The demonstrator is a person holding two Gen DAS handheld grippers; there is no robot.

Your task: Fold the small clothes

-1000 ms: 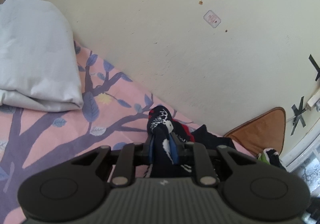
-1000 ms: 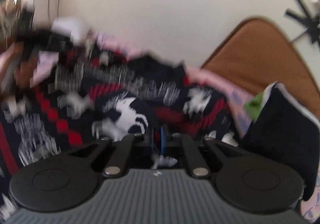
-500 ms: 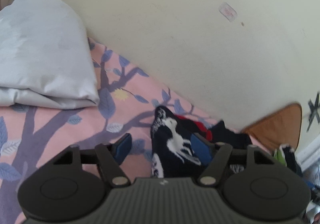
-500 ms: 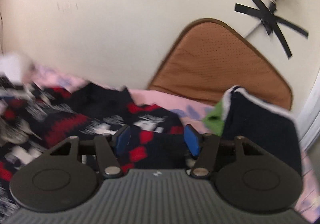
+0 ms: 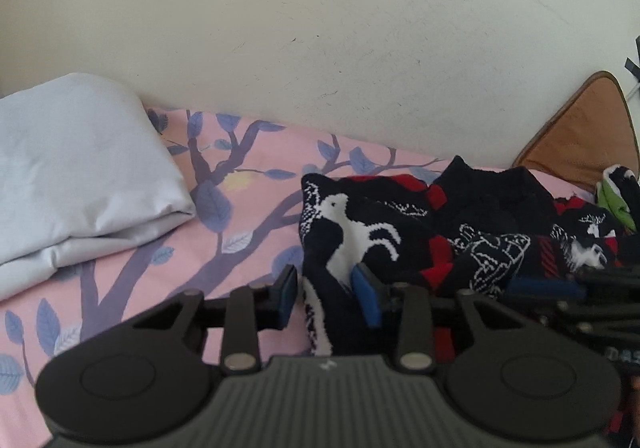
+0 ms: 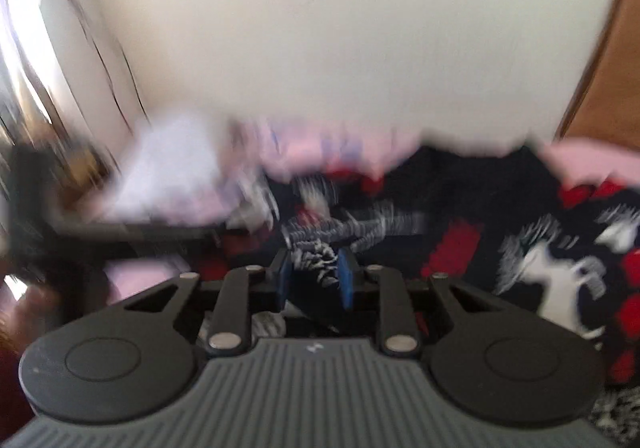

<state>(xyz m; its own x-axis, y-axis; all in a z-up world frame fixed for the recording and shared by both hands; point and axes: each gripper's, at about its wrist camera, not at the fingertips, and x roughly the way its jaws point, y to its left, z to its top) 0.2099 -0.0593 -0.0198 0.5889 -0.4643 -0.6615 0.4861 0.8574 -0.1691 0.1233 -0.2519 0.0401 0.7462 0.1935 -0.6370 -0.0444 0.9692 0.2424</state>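
A small black knit sweater [image 5: 400,224] with red blocks and white animal figures lies crumpled on the pink bedsheet [image 5: 248,216]. My left gripper [image 5: 326,290] is open, its blue pads on either side of the sweater's left edge fold. The right gripper also shows in the left wrist view [image 5: 544,284], low on the sweater's right part. In the blurred right wrist view my right gripper [image 6: 314,280] is open with the sweater [image 6: 460,232] bunched between its fingers.
A folded pale grey sheet or pillow [image 5: 76,168] lies at the left on the bed. A cream wall [image 5: 320,40] runs behind. A brown cushion [image 5: 580,136] leans at the right, with a green and black garment [image 5: 618,192] in front of it.
My left gripper opened and let go of the sweater's edge, then narrowed around it. My right gripper also opened, swung left over the sweater and narrowed.
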